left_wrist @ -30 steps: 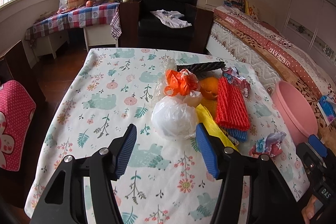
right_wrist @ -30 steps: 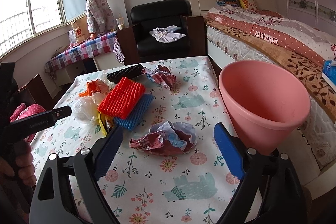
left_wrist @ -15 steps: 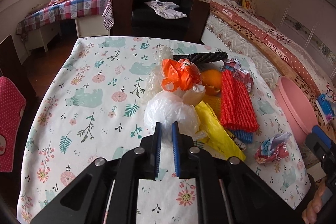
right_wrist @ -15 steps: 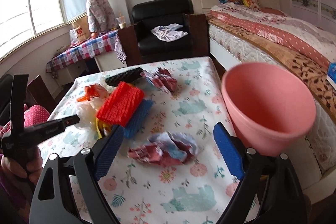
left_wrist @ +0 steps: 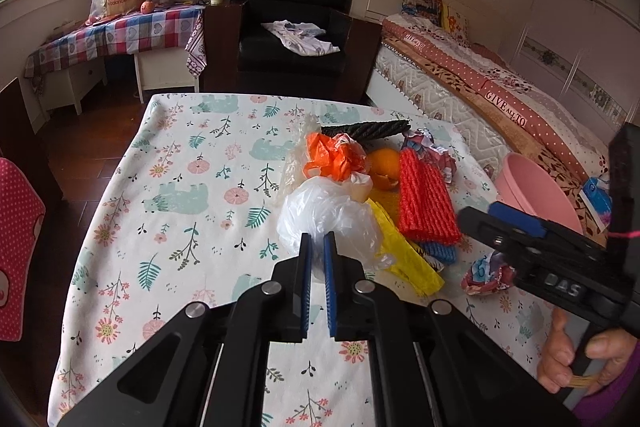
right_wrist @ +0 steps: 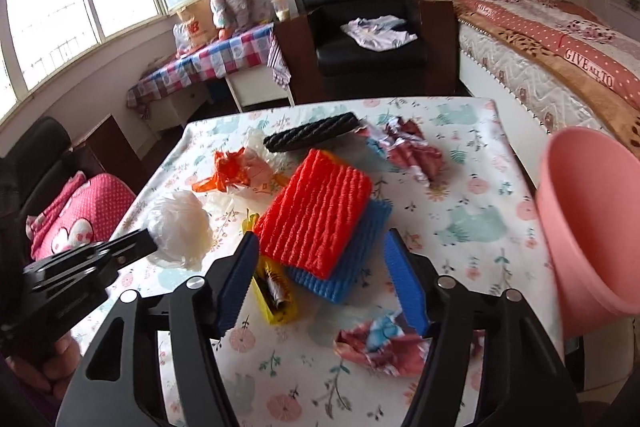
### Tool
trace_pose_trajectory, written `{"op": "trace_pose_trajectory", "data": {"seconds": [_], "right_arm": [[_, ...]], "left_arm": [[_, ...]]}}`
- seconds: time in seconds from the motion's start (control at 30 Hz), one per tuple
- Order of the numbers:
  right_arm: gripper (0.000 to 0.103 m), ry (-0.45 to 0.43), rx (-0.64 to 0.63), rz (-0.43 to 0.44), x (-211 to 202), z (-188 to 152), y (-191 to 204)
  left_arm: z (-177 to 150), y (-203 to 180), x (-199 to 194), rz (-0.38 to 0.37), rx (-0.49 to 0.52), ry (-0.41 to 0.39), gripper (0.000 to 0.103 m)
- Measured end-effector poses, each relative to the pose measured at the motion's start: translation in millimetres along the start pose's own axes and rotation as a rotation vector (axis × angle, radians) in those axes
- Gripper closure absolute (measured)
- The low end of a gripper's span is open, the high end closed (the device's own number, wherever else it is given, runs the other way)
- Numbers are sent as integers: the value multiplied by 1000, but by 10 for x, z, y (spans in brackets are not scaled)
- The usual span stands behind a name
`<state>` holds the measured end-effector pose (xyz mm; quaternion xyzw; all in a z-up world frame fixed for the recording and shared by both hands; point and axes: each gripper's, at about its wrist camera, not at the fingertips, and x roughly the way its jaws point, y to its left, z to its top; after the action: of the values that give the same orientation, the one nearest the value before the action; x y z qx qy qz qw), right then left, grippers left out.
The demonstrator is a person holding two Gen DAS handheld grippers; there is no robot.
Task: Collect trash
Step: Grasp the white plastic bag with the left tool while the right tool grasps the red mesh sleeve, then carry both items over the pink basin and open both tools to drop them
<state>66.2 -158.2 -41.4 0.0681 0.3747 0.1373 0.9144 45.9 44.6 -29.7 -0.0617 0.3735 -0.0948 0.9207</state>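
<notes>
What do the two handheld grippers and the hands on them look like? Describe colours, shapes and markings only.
Both the left gripper and the right gripper are matte black angular frames with cut-out openings and silver round bolts. Each finger carries a blue ribbed pad. Raised grey lettering runs along the right gripper's side in the left view. The right hand is bare, beside a purple sleeve. No cables show.
</notes>
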Motion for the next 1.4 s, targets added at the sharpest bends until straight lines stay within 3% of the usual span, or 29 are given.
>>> {"op": "trace_pose_trajectory", "data": {"seconds": [0.17,0.33,0.4,0.93,1.4], "right_arm": [[57,71,37,7,182,-25,-27],[91,96,67,34,206,-74,-79],[95,82,71,43,154,-84,-91],[96,-112,67,42,-633,21,-233],[96,-213,175,-118,-1109,15,-1039]], "left_arm": [[-13,15,7,-10,-8,6,98],[-11,-1,-1,-16,-6,4,98],[-7,-8,-7,-19,-6,1,98],[162,-356,-298,-52,35,-80,98],[446,-1193,-403,-139,123,-153,98]]}}
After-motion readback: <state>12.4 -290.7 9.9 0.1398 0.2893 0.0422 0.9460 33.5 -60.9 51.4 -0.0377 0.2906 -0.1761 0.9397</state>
